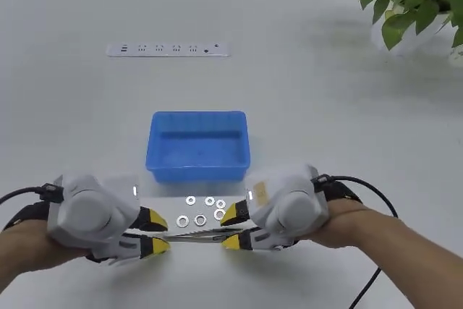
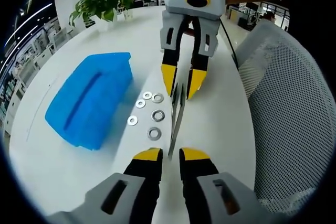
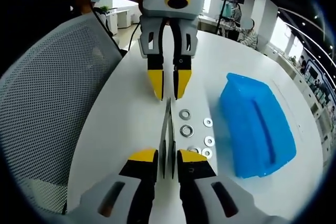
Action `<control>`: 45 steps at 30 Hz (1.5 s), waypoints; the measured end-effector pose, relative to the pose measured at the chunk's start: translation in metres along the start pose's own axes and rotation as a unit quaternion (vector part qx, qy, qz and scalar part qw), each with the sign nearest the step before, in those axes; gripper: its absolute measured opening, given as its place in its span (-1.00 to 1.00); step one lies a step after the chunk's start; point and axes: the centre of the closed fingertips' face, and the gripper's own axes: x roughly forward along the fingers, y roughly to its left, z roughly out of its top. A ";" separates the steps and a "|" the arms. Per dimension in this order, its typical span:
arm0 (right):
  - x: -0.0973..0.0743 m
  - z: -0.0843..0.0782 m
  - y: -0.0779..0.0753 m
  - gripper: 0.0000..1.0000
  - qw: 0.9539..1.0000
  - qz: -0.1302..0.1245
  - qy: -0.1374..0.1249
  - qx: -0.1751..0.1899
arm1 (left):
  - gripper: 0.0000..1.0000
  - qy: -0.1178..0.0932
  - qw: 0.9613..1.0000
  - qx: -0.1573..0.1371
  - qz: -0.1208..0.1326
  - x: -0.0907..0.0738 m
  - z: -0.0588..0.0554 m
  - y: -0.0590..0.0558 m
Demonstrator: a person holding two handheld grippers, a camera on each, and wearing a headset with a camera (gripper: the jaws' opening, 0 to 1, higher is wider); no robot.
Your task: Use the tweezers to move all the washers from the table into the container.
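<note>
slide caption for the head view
Left gripper and right gripper face each other at either end of the tweezers on the table; six washers beside, blue container beyond.

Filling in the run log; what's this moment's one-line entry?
tweezers flat on table, one end at each gripper | left gripper open | right gripper grip unclear | six washers on table | blue container empty

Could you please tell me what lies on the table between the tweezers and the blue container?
Six loose washers lie between the tweezers and the blue container on bare white table, clearest in the head view.
</note>
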 end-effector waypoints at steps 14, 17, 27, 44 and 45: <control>0.006 0.001 -0.001 -0.75 1.000 -0.007 0.002 0.004 | -0.88 0.017 1.000 0.011 -0.013 0.007 -0.005 0.001; 0.006 0.001 -0.001 -0.75 1.000 -0.008 0.002 0.004 | -0.88 0.018 1.000 0.015 -0.019 0.006 -0.004 0.000; 0.006 0.001 -0.001 -0.75 1.000 -0.011 -0.001 0.006 | -0.89 0.014 0.999 0.024 -0.020 -0.001 0.001 -0.001; 0.006 0.006 -0.002 -0.72 1.000 -0.019 -0.004 0.002 | -0.90 -0.004 0.999 0.044 -0.010 -0.021 0.017 -0.002; 0.006 0.007 -0.002 -0.72 1.000 -0.019 -0.004 0.003 | -0.91 -0.003 0.999 0.046 -0.010 -0.022 0.019 -0.003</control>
